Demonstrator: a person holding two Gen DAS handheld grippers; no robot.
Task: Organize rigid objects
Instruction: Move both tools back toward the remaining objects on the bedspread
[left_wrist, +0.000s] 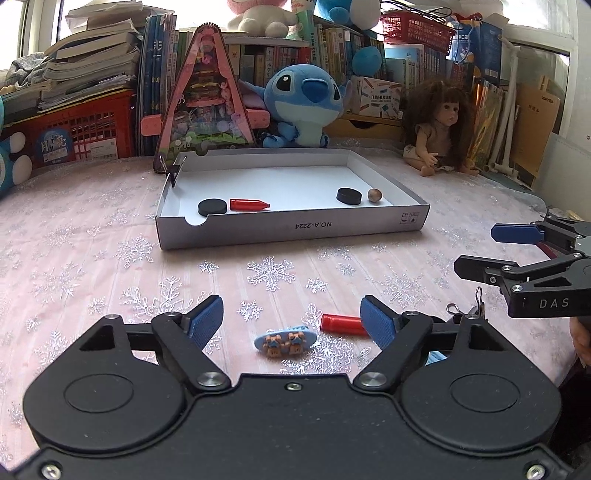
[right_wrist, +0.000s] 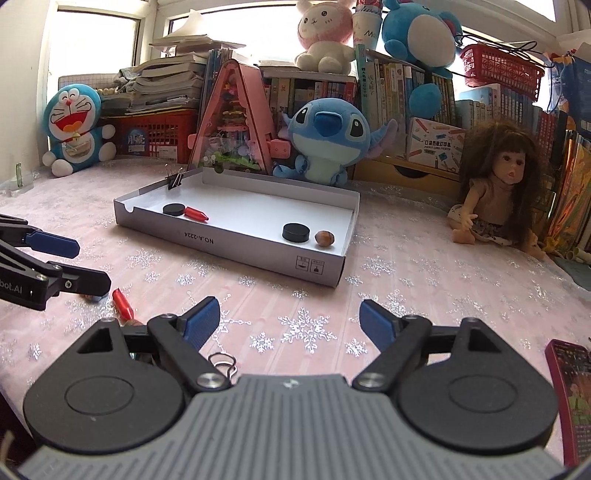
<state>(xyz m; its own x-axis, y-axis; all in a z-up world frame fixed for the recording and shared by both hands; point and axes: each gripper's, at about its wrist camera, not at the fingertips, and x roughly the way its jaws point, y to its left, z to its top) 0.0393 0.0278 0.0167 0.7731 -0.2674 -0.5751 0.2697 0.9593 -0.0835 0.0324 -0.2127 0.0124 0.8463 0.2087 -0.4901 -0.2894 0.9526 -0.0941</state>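
Note:
A white shallow box (left_wrist: 295, 230) (right_wrist: 236, 251) lies on the pink cloth. It holds two black discs (left_wrist: 212, 206) (left_wrist: 348, 195), a red crayon-like piece (left_wrist: 248, 204) and a brown nut (left_wrist: 374, 195). A black binder clip (left_wrist: 173, 173) grips its far left corner. My left gripper (left_wrist: 291, 321) is open and empty above a blue oval toy with small bears (left_wrist: 285, 339). A loose red piece (left_wrist: 341, 324) (right_wrist: 122, 304) lies beside its right finger. My right gripper (right_wrist: 290, 319) is open and empty over bare cloth, with a wire clip (right_wrist: 223, 362) just under it.
A Stitch plush (left_wrist: 304, 99), a pink triangular toy house (left_wrist: 205, 99), a doll (left_wrist: 439, 125) (right_wrist: 506, 188) and stacked books line the back. A Doraemon plush (right_wrist: 74, 125) sits far left. A dark red booklet (right_wrist: 569, 398) lies at the right edge.

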